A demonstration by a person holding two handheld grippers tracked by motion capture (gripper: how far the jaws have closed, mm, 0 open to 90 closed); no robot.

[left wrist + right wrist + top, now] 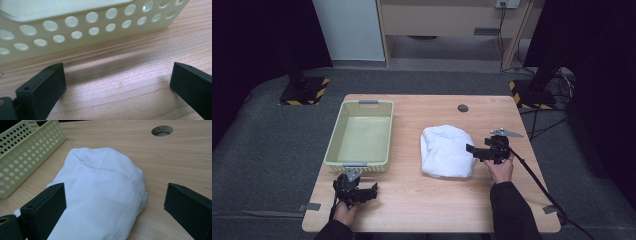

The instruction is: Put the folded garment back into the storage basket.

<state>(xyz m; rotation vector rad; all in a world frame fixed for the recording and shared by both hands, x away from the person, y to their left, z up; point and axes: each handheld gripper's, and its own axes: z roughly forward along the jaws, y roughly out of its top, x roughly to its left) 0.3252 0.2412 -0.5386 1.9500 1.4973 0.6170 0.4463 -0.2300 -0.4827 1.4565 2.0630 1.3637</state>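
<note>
From above, the white cloth is lying mid-surface, the right claw seemingly touching its edge. The left claw is gaping wide, empty, facing the basket. The right claw is spreading wide over the cloth, gripping nothing.

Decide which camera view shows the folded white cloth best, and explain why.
The right gripper view: the folded white cloth lies close between the open right tool, seams visible. The high view shows it whole but small, beside the pale yellow perforated plastic basket.
</note>
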